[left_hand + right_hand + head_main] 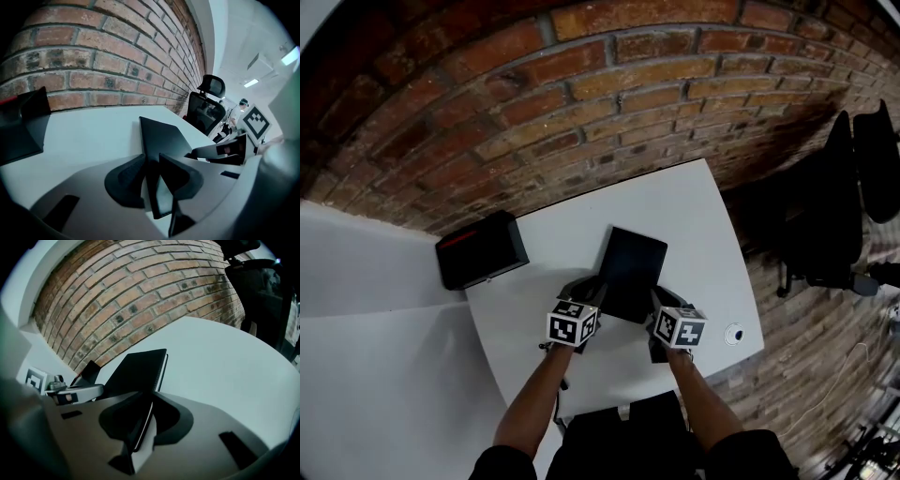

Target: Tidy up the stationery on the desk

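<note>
The dark fingers (pixel 124 180) of the left gripper (pixel 151 173) are closed partway on the near left corner of a flat black rectangular notebook (pixel 161 136), whose edge stands between the pads with both against it. The fingers (pixel 117 420) of the right gripper (pixel 145 416) clamp the near right corner in the same way, with pale page edges showing in the gap. From the head view, the notebook (pixel 630 272) sits over the middle of the white rounded table (pixel 694 225), spanning both grippers, with a black box with a red strip (pixel 481 248) at the table's left edge below the red brick wall (pixel 581 94).
</note>
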